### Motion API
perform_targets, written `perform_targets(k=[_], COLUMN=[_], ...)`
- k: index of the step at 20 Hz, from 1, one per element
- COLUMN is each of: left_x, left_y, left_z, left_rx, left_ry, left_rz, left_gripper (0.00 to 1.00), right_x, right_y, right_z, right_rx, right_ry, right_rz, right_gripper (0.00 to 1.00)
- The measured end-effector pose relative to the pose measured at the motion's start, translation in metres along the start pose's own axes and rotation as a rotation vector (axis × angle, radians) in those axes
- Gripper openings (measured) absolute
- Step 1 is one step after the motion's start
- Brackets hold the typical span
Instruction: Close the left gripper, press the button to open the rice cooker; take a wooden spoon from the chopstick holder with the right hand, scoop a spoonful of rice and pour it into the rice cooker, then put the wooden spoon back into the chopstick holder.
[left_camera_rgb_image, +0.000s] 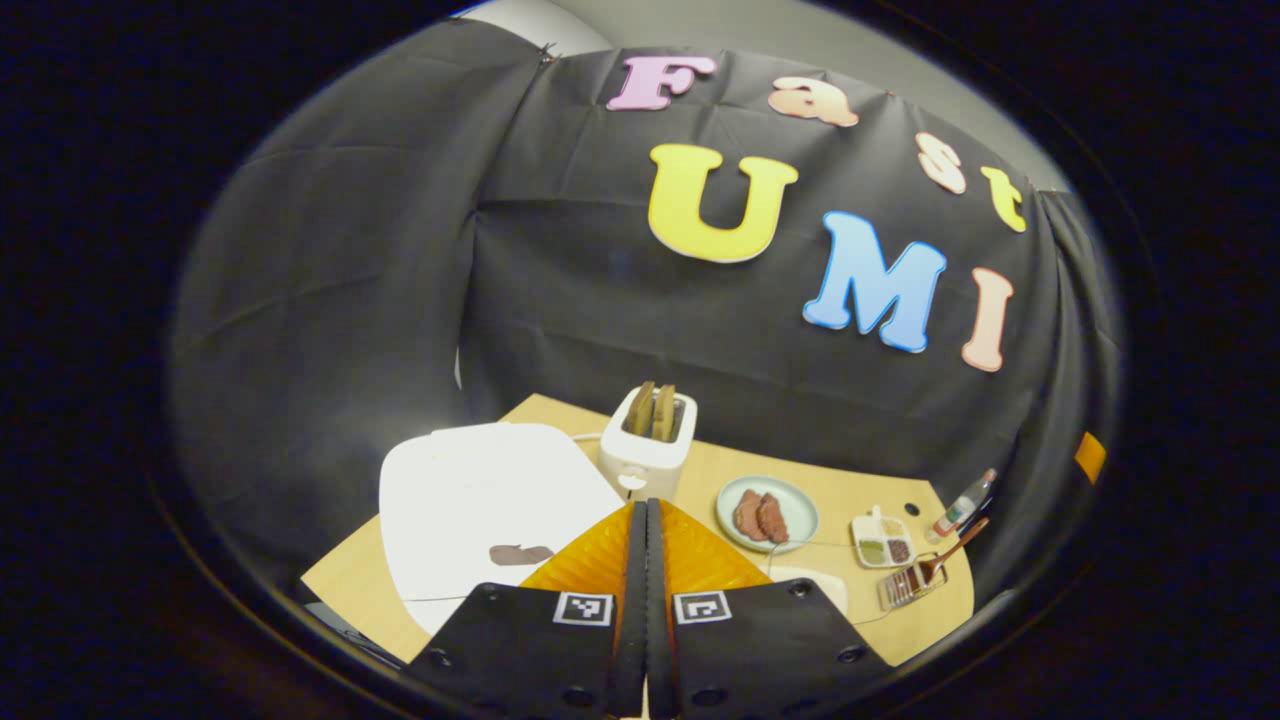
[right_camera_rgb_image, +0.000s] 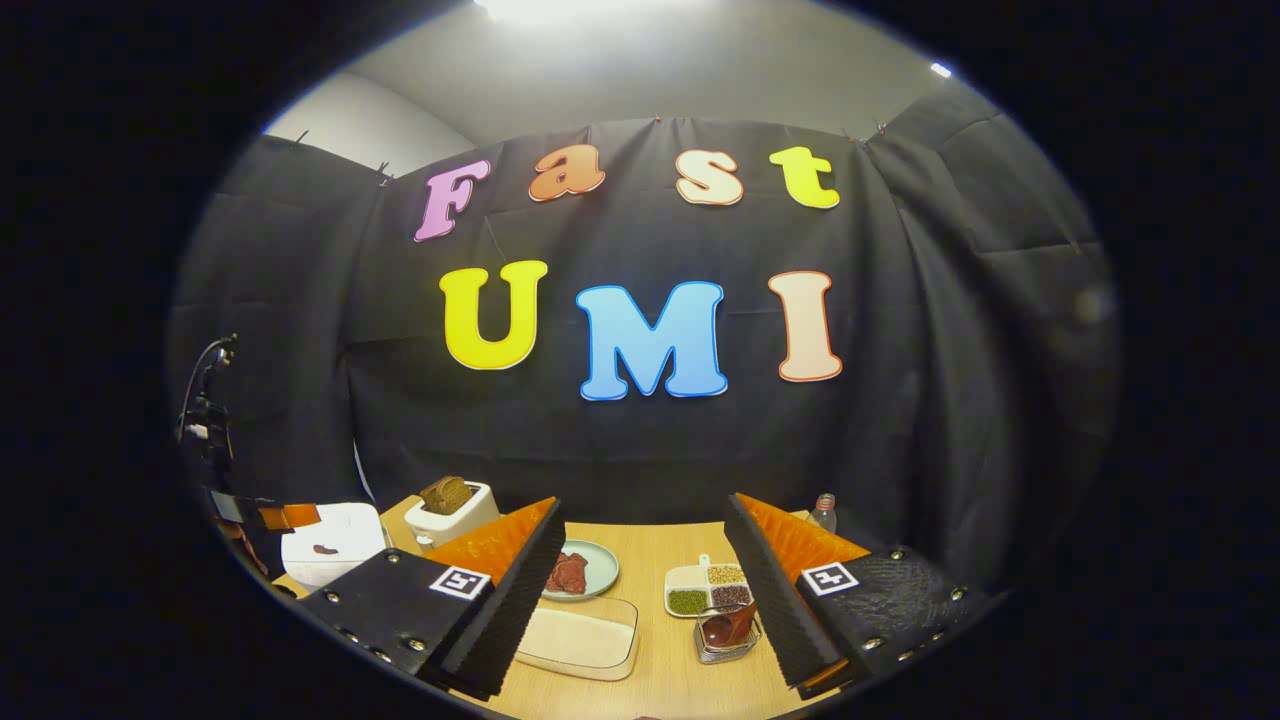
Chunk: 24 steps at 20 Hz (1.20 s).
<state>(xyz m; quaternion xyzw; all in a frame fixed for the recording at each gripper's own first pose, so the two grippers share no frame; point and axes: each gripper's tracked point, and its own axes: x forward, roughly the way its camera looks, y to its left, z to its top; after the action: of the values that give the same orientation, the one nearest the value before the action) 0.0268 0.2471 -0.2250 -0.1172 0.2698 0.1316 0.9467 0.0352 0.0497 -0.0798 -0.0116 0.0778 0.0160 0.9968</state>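
Two grippers were over a wooden tabletop (right_camera_rgb_image: 640, 560). Left gripper (left_camera_rgb_image: 645, 560): jaws pressed together, nothing between them, hovering above the near right edge of the white rice cooker (left_camera_rgb_image: 480, 500), lid down. The same cooker lay at far left in the right gripper view (right_camera_rgb_image: 330, 540), with part of another gripper (right_camera_rgb_image: 270, 517) just above it.

Right gripper (right_camera_rgb_image: 640, 600): jaws spread wide, holding nothing. Between its fingers, taking the rice cooker as landmark:
- white toaster (right_camera_rgb_image: 450, 515) just behind and right of the cooker, bread in its slots; in the left gripper view it stood directly behind (left_camera_rgb_image: 648, 450).
- plate with reddish slices (right_camera_rgb_image: 580, 570) right of the toaster.
- clear tray of rice (right_camera_rgb_image: 580, 635), nearer than the plate.
- divided dish of grains (right_camera_rgb_image: 710, 588) farther right.
- chopstick holder (right_camera_rgb_image: 725, 630) in front of that dish, wooden spoon (left_camera_rgb_image: 955, 550) leaning in it.
- small bottle (right_camera_rgb_image: 823, 512) farthest right, at the tabletop's back edge.
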Motion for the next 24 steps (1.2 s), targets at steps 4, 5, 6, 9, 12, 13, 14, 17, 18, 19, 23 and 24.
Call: perform_targets(k=[4,5,6,9,12,13,14,17,18,19,23,24], left_x=[0.030,0.035,0.041,0.052,0.056,0.056,0.055,0.046,0.038,0.029,-0.030,-0.044], left_y=[0.041,0.048,0.056,0.072,0.075,0.075,0.075,0.073,0.071,0.065,0.035,0.022], left_z=[-0.028,-0.033,-0.038,-0.054,-0.055,-0.056,-0.057,-0.037,-0.015,0.010,0.096,0.111], left_rx=[-0.050,-0.061,-0.064,-0.058,-0.034,-0.017,-0.004,0.020,0.021,0.024,0.073,0.072], left_ry=[0.110,0.127,0.138,0.179,0.175,0.174,0.182,0.117,0.039,-0.046,-0.317,-0.373], left_rz=[0.040,0.048,0.062,0.103,0.106,0.112,0.122,0.140,0.147,0.142,0.108,0.087], left_gripper=[0.09,0.07,0.07,0.08,0.09,0.08,0.09,0.07,0.09,0.10,0.82,0.90], right_x=[0.004,0.006,0.006,0.007,0.008,0.008,0.009,0.008,0.007,0.007,0.007,0.006], right_y=[-0.004,-0.006,-0.007,-0.010,-0.011,-0.010,-0.009,-0.008,-0.008,-0.008,-0.010,-0.011], right_z=[-0.004,-0.005,-0.007,-0.009,-0.009,-0.009,-0.010,-0.008,-0.008,-0.008,-0.006,-0.004], right_rx=[-0.012,-0.011,-0.012,-0.017,-0.022,-0.023,-0.023,-0.021,-0.022,-0.027,-0.027,-0.025], right_ry=[0.015,0.019,0.026,0.036,0.035,0.038,0.038,0.034,0.030,0.027,0.018,0.012], right_rz=[-0.008,-0.012,-0.015,-0.027,-0.032,-0.030,-0.025,-0.022,-0.022,-0.021,-0.015,-0.016], right_gripper=[0.97,0.97,0.97,0.97,0.97,0.97,0.97,0.97,0.98,0.97,0.97,0.98])
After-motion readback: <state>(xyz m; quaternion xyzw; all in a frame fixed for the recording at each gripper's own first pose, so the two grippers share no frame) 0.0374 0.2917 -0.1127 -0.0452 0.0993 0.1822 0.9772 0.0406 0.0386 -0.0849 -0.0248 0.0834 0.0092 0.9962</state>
